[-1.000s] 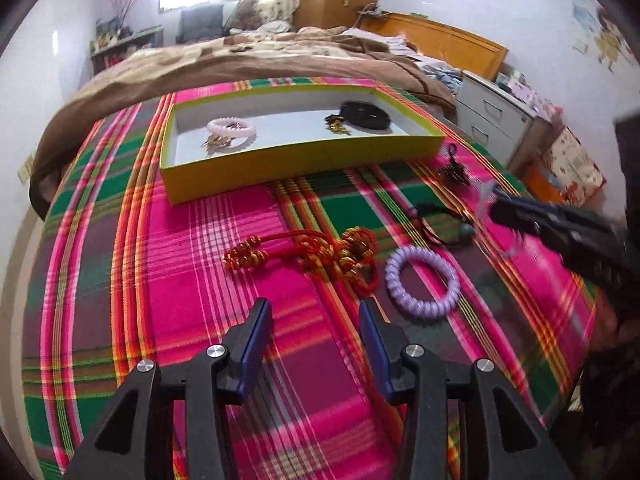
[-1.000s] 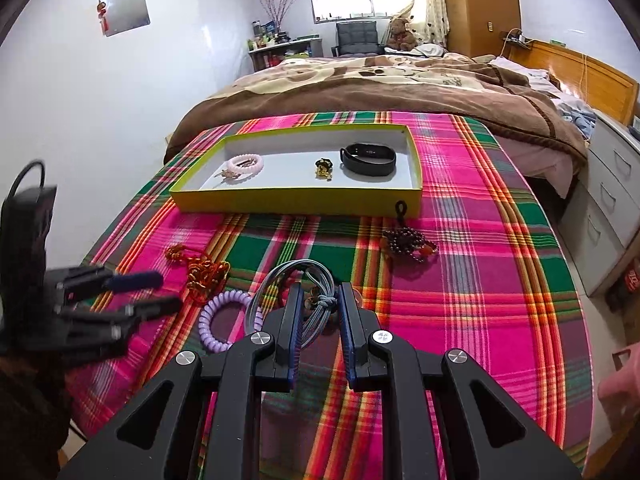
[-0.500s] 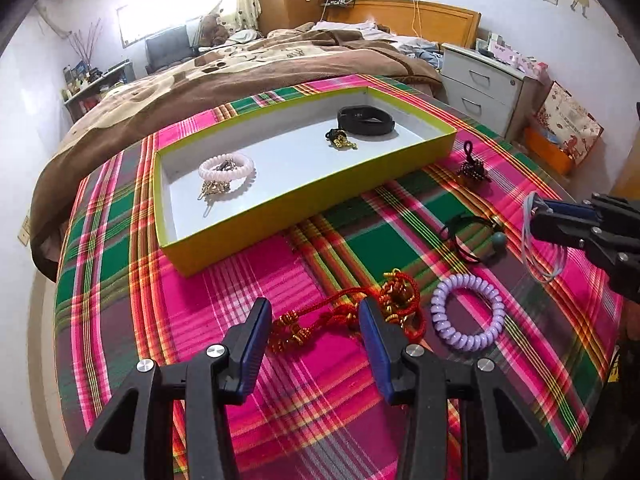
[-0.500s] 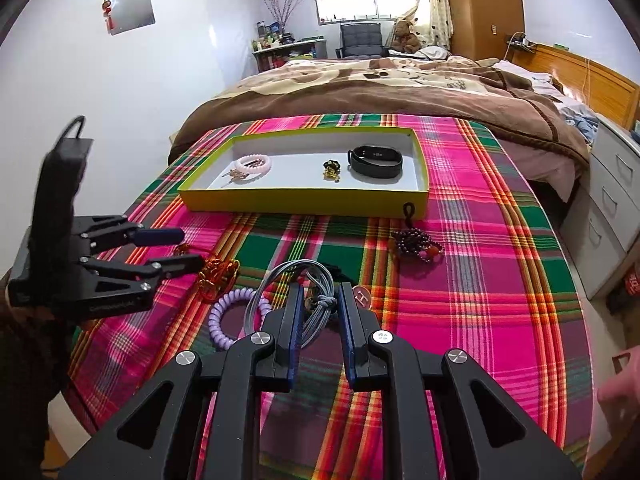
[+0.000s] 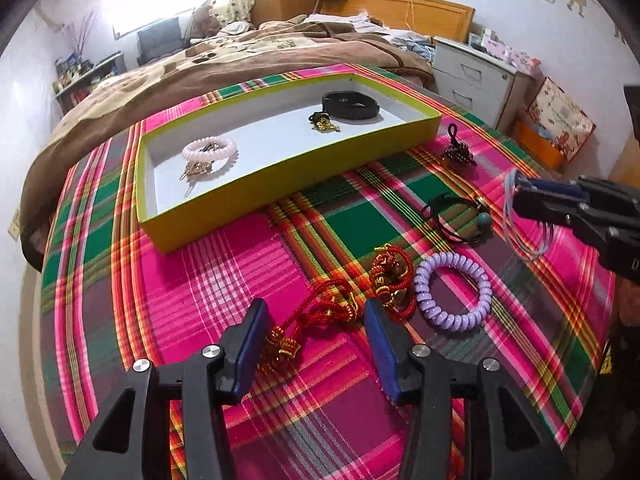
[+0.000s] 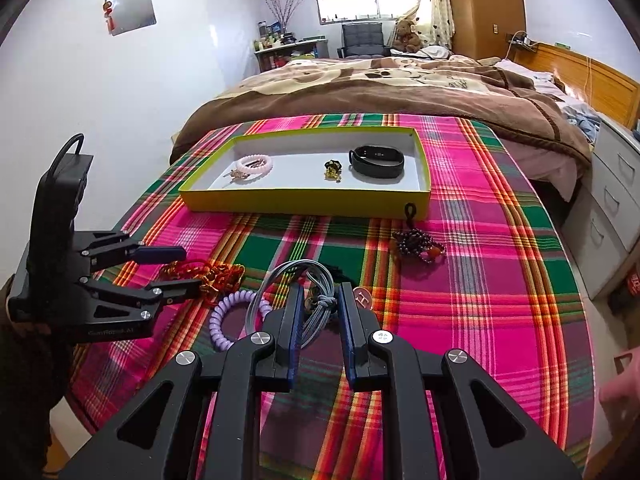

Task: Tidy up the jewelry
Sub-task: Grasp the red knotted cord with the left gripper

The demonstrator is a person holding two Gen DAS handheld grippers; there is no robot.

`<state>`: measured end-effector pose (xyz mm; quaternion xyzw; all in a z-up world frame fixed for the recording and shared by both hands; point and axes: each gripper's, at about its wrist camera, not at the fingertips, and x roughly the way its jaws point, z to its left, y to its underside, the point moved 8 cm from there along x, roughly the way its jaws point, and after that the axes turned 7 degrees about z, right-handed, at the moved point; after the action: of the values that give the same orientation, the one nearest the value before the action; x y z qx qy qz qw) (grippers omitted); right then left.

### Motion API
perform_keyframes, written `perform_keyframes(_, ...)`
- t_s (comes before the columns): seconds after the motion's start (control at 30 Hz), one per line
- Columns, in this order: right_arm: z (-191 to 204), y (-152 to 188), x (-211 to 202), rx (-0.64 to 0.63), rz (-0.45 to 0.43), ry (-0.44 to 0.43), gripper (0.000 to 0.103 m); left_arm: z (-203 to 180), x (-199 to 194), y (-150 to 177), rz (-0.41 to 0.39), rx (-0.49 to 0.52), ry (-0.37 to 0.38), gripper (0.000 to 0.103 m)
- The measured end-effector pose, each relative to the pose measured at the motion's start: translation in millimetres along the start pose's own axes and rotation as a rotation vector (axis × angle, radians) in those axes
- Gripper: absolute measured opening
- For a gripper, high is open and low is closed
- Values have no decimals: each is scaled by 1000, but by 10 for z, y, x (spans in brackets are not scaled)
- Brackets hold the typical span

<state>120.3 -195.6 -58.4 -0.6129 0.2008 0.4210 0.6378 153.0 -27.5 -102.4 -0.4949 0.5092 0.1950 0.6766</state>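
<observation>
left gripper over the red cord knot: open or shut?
Open. The left gripper has its blue-padded fingers spread wide on either side of the red knotted cord ornament with gold beads, which lies on the plaid cloth, ungripped.

Tray (image 5: 304, 184) upper centre of the frame on the worktop (image 5: 224, 264), bead bracelet (image 5: 210, 148) in its left end, watch band (image 5: 351, 105) in its right, coil hair tie (image 5: 454, 290) lower right, cord knot (image 5: 344, 300) left of it
</observation>
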Motion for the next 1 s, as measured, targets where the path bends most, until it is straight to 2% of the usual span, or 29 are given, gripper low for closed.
perform_keyframes(0.03,3,0,0,-1,0,-1,17,-4,-1,-1,-1,-5,-6,46)
perform_keyframes(0.17,10,11,-14,-5,-1,-4,17,-44,-9,-6,-4,-20,-9,27)
perform_keyframes(0.23,10,8,-18,-6,-2,-4,17,-57,-23,7,-8,-36,-10,22)
perform_keyframes(0.63,52,-25,-55,-22,-15,-15,17,30,-181,75,-54,-163,-50,19)
perform_keyframes(1.0,81,-247,-46,-33,-38,-12,17,113,-438,-126,-132,-228,-60,19)
